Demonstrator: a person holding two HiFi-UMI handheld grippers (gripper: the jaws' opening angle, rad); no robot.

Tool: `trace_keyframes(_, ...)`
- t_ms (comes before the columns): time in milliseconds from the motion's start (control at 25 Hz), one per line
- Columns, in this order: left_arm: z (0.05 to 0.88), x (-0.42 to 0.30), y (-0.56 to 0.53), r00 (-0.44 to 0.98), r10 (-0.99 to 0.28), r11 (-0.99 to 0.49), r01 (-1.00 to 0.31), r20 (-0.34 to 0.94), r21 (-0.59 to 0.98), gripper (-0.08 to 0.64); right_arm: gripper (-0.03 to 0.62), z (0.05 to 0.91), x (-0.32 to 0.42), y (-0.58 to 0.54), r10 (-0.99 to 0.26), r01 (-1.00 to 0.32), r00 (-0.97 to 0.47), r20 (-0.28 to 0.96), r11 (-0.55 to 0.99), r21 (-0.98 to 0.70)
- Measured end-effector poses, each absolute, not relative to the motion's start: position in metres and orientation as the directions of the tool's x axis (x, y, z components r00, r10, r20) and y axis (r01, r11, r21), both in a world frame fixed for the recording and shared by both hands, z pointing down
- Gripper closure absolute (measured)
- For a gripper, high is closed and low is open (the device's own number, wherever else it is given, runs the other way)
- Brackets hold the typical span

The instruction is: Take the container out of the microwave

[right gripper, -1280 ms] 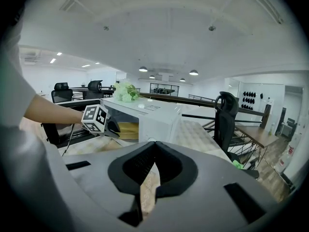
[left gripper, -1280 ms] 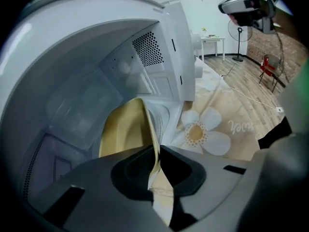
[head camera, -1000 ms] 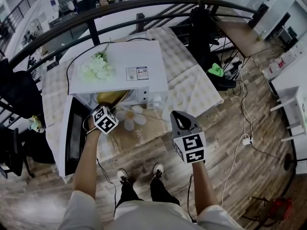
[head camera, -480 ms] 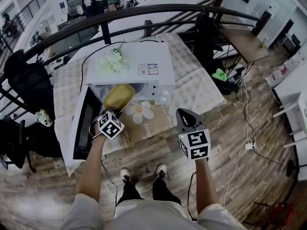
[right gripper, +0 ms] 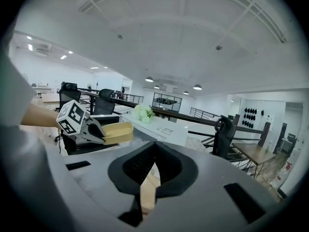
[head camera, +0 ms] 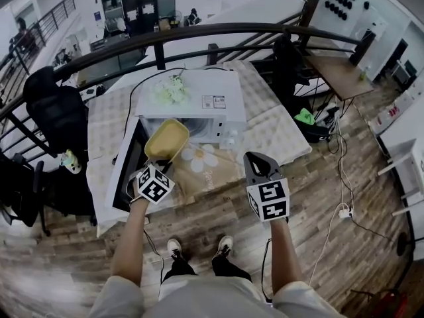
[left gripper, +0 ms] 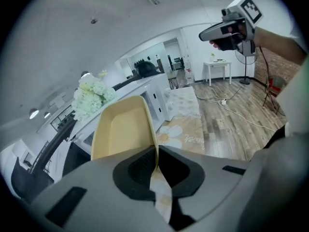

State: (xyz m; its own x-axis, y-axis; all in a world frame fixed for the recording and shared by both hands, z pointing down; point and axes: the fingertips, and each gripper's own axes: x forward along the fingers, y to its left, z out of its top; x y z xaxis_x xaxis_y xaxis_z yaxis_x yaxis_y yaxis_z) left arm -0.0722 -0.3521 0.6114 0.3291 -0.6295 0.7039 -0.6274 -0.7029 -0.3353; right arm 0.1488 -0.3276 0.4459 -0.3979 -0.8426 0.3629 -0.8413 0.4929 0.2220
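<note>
A shallow yellow container (head camera: 166, 140) hangs in the air in front of the white microwave (head camera: 199, 101), outside its cavity. My left gripper (head camera: 162, 165) is shut on the container's near rim. In the left gripper view the rim runs between the closed pads (left gripper: 140, 166) and the container (left gripper: 123, 127) stretches away, tilted. The microwave door (head camera: 126, 171) hangs open to the left. My right gripper (head camera: 256, 162) is held in the air to the right, shut with nothing in it. The right gripper view shows the container (right gripper: 116, 131) at the left, with the microwave (right gripper: 161, 128) behind it.
White flowers (head camera: 171, 90) lie on top of the microwave. A flower-print mat (head camera: 202, 167) covers the checked table in front of it. A black railing (head camera: 199, 32) curves behind; a dark chair (head camera: 56, 118) stands at the left, and cables (head camera: 341, 211) lie on the wooden floor.
The left gripper has drawn the yellow container out of the microwave cavity toward me and lifted it. The right gripper has stayed about where it was.
</note>
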Motion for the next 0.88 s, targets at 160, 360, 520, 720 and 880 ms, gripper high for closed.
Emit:
trace_keyframes(160, 0.573, -0.081, -0.344, 0.335, -0.691, -0.657, -0.662, 0.641, -0.362, 0.526, 0.577, 0.427, 0.14, -0.322, -0.844, -0.83, -0.416, 0.339, 0.504, 0.237)
trace_keyframes(360, 0.52, -0.095, -0.335, 0.346, -0.765, -0.589, -0.715, 0.542, -0.375, 0.526, 0.577, 0.404, 0.128, -0.318, -0.847, -0.819, -0.433, 0.308, 0.513, 0.258)
trace_keyframes(520, 0.478, -0.108, -0.329, 0.349, -0.82, -0.533, -0.756, 0.454, -0.381, 0.526, 0.577, 0.383, 0.115, -0.315, -0.846, -0.803, -0.455, 0.277, 0.525, 0.283)
trace_keyframes(720, 0.424, -0.123, -0.32, 0.367, -0.872, -0.473, -0.805, 0.325, -0.359, 0.526, 0.578, 0.362, 0.1, -0.314, -0.841, -0.785, -0.484, 0.24, 0.539, 0.307)
trace_keyframes(880, 0.383, -0.135, -0.311, 0.381, -0.896, -0.44, -0.831, 0.229, -0.341, 0.526, 0.578, 0.343, 0.091, -0.317, -0.839, -0.773, -0.504, 0.205, 0.545, 0.325)
